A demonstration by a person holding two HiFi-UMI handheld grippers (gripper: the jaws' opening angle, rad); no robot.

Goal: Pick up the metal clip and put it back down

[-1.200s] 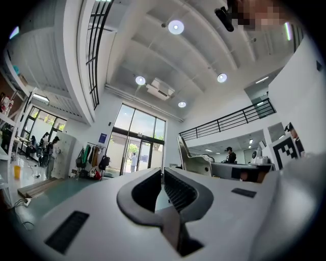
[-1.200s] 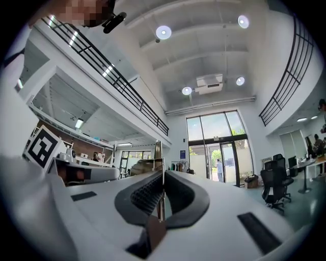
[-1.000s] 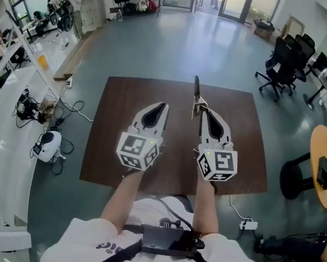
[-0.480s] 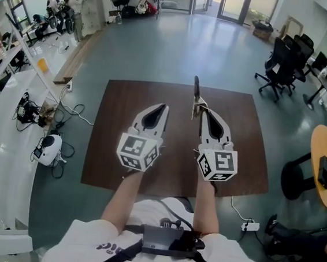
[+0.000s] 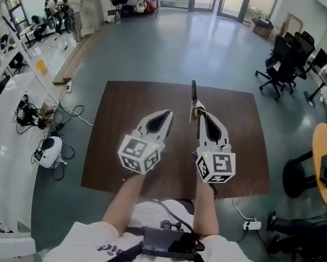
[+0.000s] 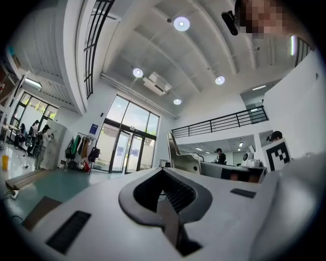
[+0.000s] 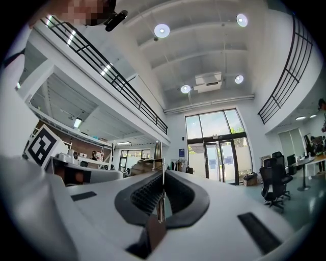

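Right gripper (image 5: 201, 113) jaws clamped on metal clip (image 5: 194, 97), seen edge-on, shape unclear; left gripper (image 5: 166, 114) jaws closed, empty, over surface (image 5: 117, 128).

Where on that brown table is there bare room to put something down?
The brown table shows bare along its left edge, its far edge beyond the metal clip, and its right side. Only the middle is crowded: the left tongs and the right tongs, shut on the clip, hang side by side there, hiding what lies beneath.
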